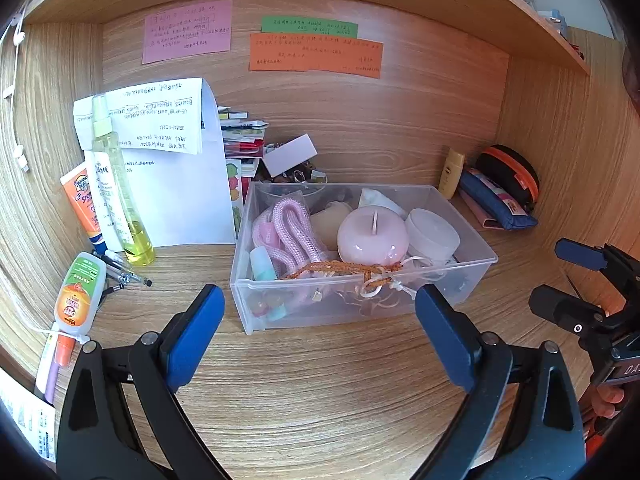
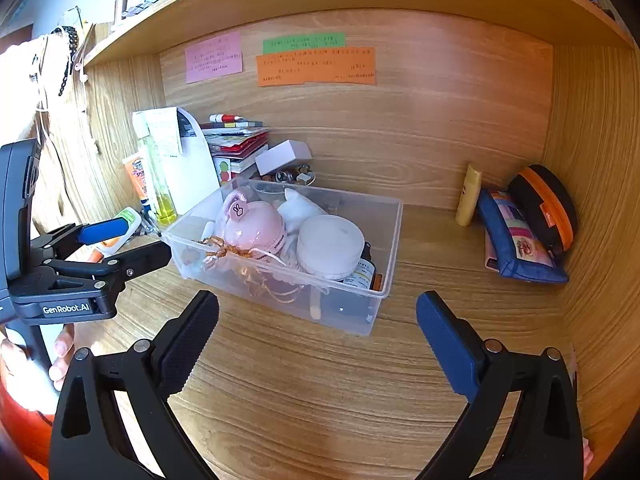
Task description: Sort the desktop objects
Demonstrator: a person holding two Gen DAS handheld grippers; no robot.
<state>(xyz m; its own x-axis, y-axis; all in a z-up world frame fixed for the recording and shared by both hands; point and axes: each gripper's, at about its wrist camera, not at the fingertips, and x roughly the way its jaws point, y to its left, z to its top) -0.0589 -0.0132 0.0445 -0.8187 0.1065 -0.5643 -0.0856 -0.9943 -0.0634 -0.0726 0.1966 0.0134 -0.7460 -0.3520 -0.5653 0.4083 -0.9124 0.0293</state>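
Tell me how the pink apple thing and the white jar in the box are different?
The pink apple is rounded, glossy and has a little stem on top; the white jar is flat-topped, matte and has no stem. The apple looks a bit bigger and sits nearer the middle; the jar is at its right. Both lie inside the clear box, side by side.

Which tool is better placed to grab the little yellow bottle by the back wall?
Probably the right tool. The yellow bottle stands right of the clear box, on that tool's side. The left tool faces the box and is open too.
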